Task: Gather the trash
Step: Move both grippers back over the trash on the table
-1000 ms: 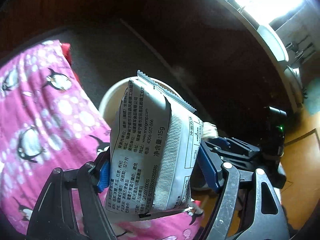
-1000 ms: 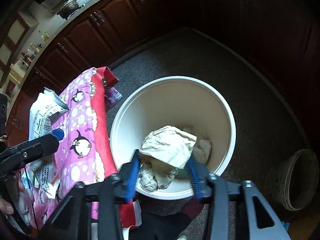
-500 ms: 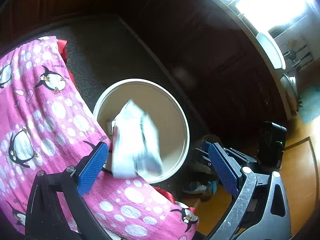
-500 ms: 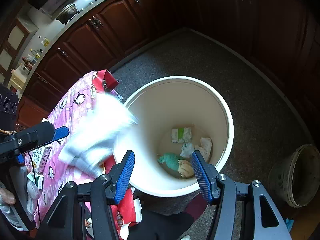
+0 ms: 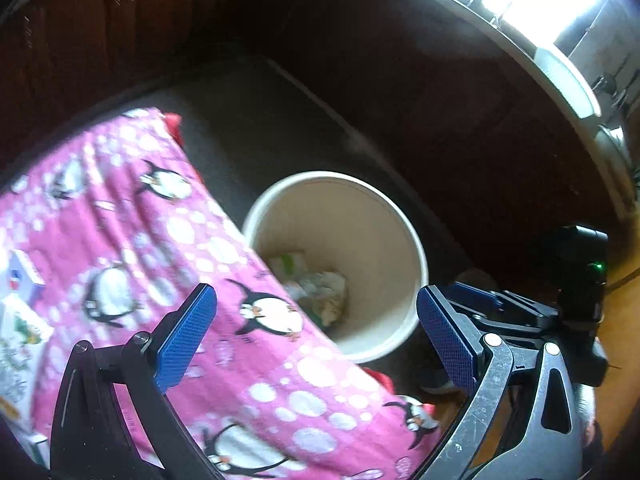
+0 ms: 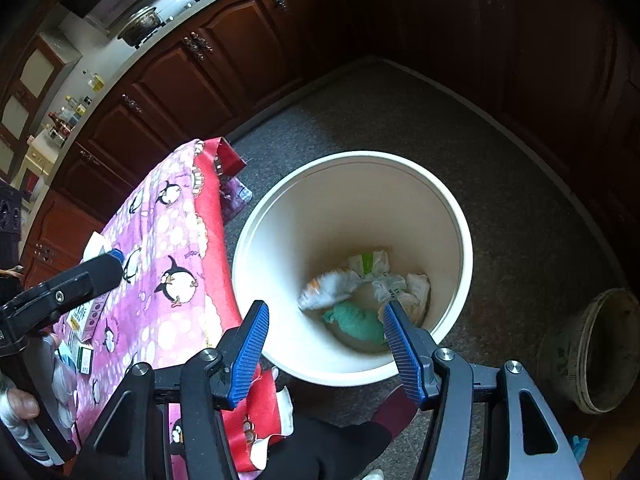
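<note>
Floor [image 6: 460, 128]: dark grey speckled, bounded by dark wood cabinets [image 6: 192, 80] from 9 to 2 o'clock in the right wrist view.

Worktop: covered by a pink penguin-print cloth [image 5: 168, 248], [image 6: 168, 248], red at its edge. It fills the 7 to 10 o'clock sector of both views. Small cartons [image 6: 86, 316] lie on it at 8 o'clock in the right wrist view; print unreadable.

White bin [image 6: 464, 240], [image 5: 416, 240]: round, upright on the floor, just beside the cloth edge, near centre in both views. The cloth hides part of its rim in the left wrist view.

Trash inside the bin: a green crumpled piece [image 6: 354, 320], white crumpled paper [image 6: 394, 284], a white-and-green wrapper [image 6: 368, 262], and a blurred white packet with an orange end [image 6: 326, 286]. All lie at the bin bottom; in the left wrist view they read as one pale heap [image 5: 316, 284].

Second round container [image 6: 596, 352]: dull, on the floor at 4 o'clock, well apart from the bin.

Left gripper [image 5: 316, 332]: jaws spread wide, nothing between the blue pads, above the cloth edge and the bin.

Right gripper [image 6: 326, 344]: jaws spread wide, empty, over the near rim of the bin.
</note>
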A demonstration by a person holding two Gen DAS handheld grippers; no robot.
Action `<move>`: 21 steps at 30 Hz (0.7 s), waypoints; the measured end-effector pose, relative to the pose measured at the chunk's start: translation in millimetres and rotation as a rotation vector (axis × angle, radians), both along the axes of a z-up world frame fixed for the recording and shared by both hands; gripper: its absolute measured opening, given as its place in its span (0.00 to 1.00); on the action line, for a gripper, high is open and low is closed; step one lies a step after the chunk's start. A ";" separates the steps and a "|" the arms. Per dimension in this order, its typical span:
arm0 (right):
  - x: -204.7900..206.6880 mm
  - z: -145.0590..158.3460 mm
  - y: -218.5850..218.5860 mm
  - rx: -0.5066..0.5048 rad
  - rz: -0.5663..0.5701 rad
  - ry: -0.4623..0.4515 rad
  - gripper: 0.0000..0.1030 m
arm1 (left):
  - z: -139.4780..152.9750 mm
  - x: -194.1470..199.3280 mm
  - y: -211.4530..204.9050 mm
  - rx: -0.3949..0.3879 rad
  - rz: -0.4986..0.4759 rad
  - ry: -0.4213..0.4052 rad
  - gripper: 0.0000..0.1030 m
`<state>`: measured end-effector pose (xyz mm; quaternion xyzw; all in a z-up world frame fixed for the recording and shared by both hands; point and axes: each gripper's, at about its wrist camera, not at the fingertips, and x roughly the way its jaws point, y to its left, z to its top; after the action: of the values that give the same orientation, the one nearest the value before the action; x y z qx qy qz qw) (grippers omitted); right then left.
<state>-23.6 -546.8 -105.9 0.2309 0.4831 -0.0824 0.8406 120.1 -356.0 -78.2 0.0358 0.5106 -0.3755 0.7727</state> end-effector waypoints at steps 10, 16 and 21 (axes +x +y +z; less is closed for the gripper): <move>9.7 19.7 28.3 -0.014 0.052 -0.037 0.56 | 24.2 -12.7 58.8 0.068 0.114 -0.161 0.97; 22.0 44.5 61.0 -0.036 0.124 -0.089 0.56 | 35.7 -4.1 119.8 0.049 0.224 -0.164 0.97; 33.6 60.2 99.0 -0.052 0.198 -0.128 0.59 | 44.9 -6.5 167.5 0.113 0.341 -0.218 0.97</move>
<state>10.0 -447.8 -45.7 0.1650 0.4468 0.0035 0.8793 113.6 -188.5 -33.3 0.0328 0.4428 -0.2039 0.8725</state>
